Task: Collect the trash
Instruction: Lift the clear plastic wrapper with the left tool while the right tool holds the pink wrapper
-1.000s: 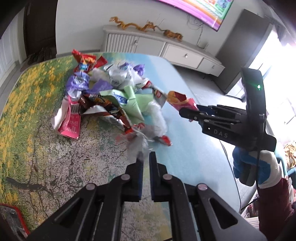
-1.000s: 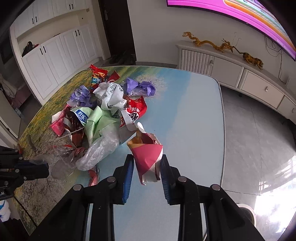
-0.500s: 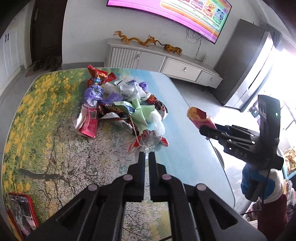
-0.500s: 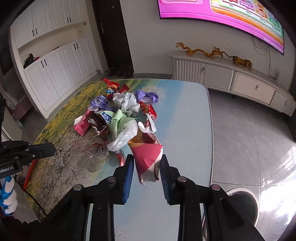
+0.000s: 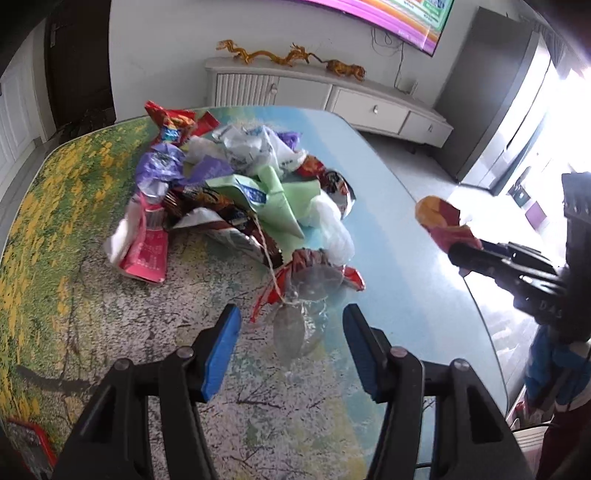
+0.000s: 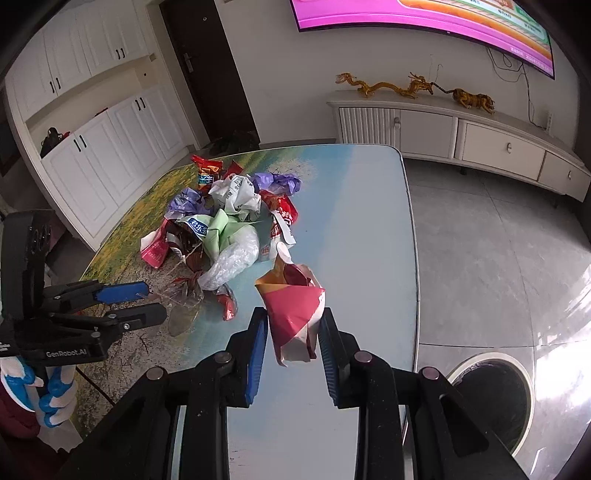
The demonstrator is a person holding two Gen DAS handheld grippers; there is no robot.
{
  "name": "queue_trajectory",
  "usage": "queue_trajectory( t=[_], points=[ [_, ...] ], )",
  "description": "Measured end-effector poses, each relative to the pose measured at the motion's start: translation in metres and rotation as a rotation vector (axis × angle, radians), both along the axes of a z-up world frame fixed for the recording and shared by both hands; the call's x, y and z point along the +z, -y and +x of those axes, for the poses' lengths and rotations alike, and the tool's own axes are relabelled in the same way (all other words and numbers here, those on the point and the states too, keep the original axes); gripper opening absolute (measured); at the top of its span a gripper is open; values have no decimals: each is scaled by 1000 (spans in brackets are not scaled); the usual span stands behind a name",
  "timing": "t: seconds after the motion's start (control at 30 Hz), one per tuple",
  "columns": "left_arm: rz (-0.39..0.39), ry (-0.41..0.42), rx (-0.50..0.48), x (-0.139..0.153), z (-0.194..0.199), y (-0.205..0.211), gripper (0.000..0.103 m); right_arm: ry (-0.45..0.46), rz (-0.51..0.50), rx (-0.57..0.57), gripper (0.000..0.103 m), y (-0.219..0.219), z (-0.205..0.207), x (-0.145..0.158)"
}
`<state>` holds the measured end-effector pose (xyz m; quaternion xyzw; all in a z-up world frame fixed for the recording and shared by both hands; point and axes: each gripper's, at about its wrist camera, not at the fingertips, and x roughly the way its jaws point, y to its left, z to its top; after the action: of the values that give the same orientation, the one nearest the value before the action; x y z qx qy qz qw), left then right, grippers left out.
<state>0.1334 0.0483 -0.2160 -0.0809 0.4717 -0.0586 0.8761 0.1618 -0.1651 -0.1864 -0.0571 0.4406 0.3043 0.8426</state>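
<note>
The left gripper (image 5: pixel 291 334), jaws spread, straddles a crumpled clear plastic wrapper (image 5: pixel 295 325) at the near edge of the heaped colourful wrapper pile (image 5: pixel 236 192). The right gripper (image 6: pixel 291 332) clenches a red-and-yellow foil packet (image 6: pixel 293 314), beside the pile.

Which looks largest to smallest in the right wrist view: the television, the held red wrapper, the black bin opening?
1. television, partly cut off
2. black bin opening
3. red wrapper, though nearness enlarges it; close to the bin.

We see our right tool (image 6: pixel 293 334) clamping a crumpled red and orange snack wrapper (image 6: pixel 293 314) above the counter (image 6: pixel 354 229). Our left tool (image 6: pixel 147 304) stands spread beside a clear plastic wrapper (image 6: pixel 183 306) at the trash pile (image 6: pixel 229 218). A round bin (image 6: pixel 495 398) sits on the floor, right.
</note>
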Motion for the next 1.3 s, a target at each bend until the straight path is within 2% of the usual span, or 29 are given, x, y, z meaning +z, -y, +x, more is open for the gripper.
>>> queue_trajectory(
  t=[0.1, 0.17, 0.27, 0.4, 0.73, 0.9, 1.3],
  points=[
    [5, -25, -17, -11, 6, 5, 40, -9, 6, -7, 26, 3, 2, -4],
    [-1, -49, -26, -19, 9, 5, 20, -15, 9, -13, 26, 4, 3, -5],
    [-16, -54, -38, -22, 9, 4, 4, -17, 14, -19, 26, 7, 3, -6],
    [-77, -43, -57, -16, 0, 2, 1, -12, 20, -25, 26, 11, 0, -3],
    [-219, 13, -157, 26, -41, 3, 1, 11, 41, -44, 26, 17, -13, 13],
    [-171, 77, -184, 49, -57, 16, 1, 42, 51, -55, 26, 21, -25, 27],
    [-163, 222, -238, 112, -70, 44, 1, 128, 94, -144, 26, 60, -50, 63]
  ],
)
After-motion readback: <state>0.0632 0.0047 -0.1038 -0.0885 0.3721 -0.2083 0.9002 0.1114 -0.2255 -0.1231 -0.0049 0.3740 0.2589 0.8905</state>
